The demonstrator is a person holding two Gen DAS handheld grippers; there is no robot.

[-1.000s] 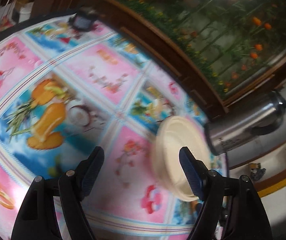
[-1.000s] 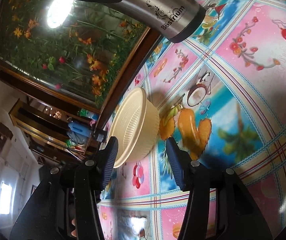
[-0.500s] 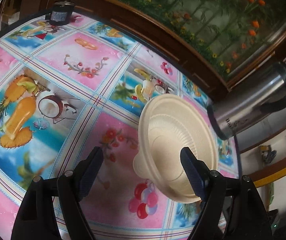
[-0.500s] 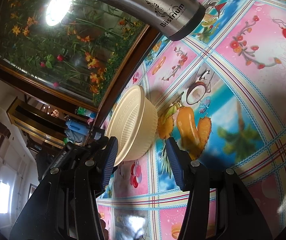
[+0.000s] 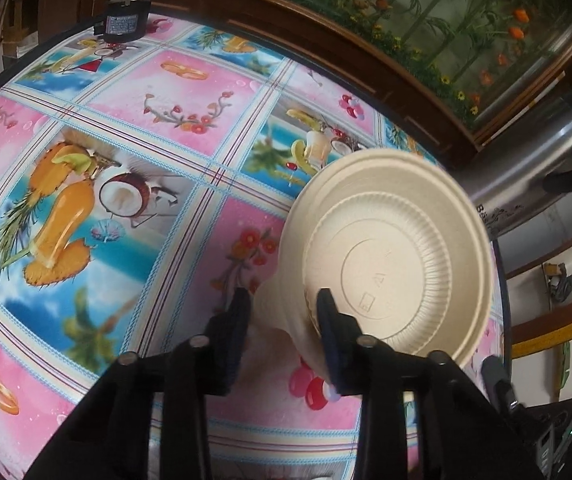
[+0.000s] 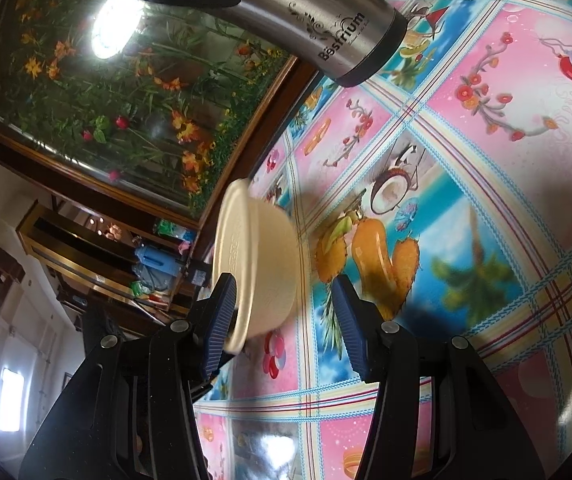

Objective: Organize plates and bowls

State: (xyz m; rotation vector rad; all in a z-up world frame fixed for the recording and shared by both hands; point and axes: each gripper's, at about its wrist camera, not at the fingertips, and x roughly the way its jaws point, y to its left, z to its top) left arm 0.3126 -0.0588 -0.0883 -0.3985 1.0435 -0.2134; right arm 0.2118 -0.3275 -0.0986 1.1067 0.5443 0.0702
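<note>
A cream ribbed bowl (image 5: 398,264) stands on the bright patterned tablecloth (image 5: 134,208), right of centre in the left wrist view. My left gripper (image 5: 282,304) straddles its near wall, one finger outside and one inside. Its jaws are closing, and the wall is pinched and buckled between the pads. The right wrist view shows the same bowl (image 6: 266,256) from the side, its rim just past the left fingertip of my right gripper (image 6: 286,308). That gripper is open and holds nothing, and its fingers do not clamp the bowl.
A steel vacuum flask (image 5: 546,160) stands just right of the bowl, and fills the top of the right wrist view as the flask (image 6: 306,16). A small black box (image 5: 124,24) sits at the table's far edge. A wooden-framed flower panel (image 5: 426,20) backs the table.
My left gripper has come in over the bowl, and its jaws have narrowed from wide apart onto the near wall. In the right wrist view the bowl has shifted slightly.
</note>
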